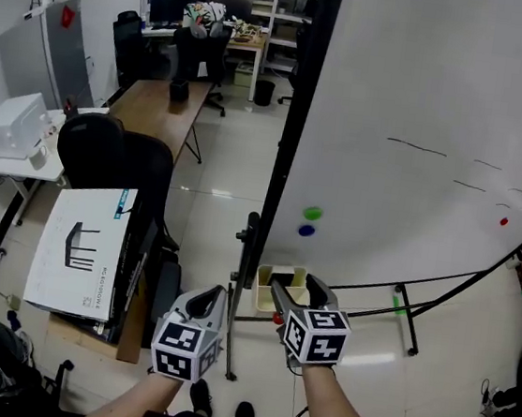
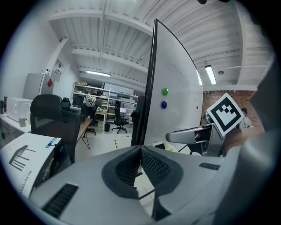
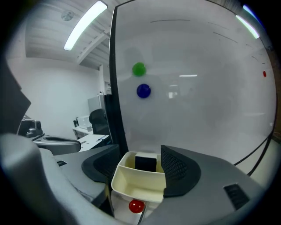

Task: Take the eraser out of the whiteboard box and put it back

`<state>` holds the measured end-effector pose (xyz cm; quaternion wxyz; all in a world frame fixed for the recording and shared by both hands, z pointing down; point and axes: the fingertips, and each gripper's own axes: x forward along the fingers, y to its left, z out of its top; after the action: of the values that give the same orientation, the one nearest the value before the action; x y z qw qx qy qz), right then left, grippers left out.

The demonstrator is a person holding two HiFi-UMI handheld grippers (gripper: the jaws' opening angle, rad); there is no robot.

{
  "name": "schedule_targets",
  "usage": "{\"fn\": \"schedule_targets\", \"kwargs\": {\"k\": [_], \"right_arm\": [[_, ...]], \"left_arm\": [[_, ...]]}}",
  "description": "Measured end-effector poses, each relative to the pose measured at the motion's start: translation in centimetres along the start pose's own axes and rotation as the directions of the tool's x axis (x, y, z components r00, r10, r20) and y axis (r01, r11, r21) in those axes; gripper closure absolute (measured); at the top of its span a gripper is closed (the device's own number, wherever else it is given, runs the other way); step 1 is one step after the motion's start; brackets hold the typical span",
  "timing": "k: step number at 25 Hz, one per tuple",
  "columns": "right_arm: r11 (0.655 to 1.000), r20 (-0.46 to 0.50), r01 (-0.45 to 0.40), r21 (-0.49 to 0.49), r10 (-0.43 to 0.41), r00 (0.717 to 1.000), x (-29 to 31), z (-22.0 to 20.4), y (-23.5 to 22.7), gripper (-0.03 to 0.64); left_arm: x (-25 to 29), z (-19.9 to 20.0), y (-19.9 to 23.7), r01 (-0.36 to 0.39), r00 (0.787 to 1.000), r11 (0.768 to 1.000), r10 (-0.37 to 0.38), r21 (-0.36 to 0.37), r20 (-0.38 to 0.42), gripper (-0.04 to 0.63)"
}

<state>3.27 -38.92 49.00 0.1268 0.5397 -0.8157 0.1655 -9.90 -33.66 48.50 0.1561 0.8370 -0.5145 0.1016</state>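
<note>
Right gripper [image 3: 139, 149] is spread wide and has nothing in its grip. Its two jaws sit either side of the cream whiteboard box [image 3: 138, 180], and I can't tell if the pads actually touch its walls. Only the right gripper view looks down into that box. There's a divider across it, and the black eraser [image 3: 145, 163] stands upright in the back compartment, the one closest to the whiteboard [image 3: 197, 88]. A red magnet [image 3: 136, 205] sits on the box's front, low down.

In the head view the box [image 1: 266, 284] is mostly hidden behind the right gripper [image 1: 294, 284], so no eraser visible there. Left gripper [image 2: 140, 148] has its jaws closed tip to tip, empty. In the head view it hangs just left of the right one [image 1: 216, 292], clear of the box.
</note>
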Motion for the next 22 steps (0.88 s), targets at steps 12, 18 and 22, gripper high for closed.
{"fn": "schedule_targets", "kwargs": {"k": [12, 18, 22], "right_arm": [[0.998, -0.118, 0.062, -0.031, -0.066, 0.991, 6.2, -2.9, -1.0, 0.288], [0.997, -0.145, 0.076, -0.010, -0.076, 0.986, 7.0, -3.5, -1.2, 0.288], [0.994, -0.150, 0.107, -0.032, -0.111, 0.982, 7.2, -3.6, -1.5, 0.309]], "left_arm": [[4.3, -2.2, 1.7, 0.061, 0.995, 0.998, -0.063, -0.036, -0.075, 0.574], [5.2, -1.9, 1.9, 0.080, 0.994, 0.996, -0.083, -0.045, -0.071, 0.574], [5.5, -2.2, 1.9, 0.086, 0.993, 0.995, -0.090, -0.048, -0.079, 0.574]]}}
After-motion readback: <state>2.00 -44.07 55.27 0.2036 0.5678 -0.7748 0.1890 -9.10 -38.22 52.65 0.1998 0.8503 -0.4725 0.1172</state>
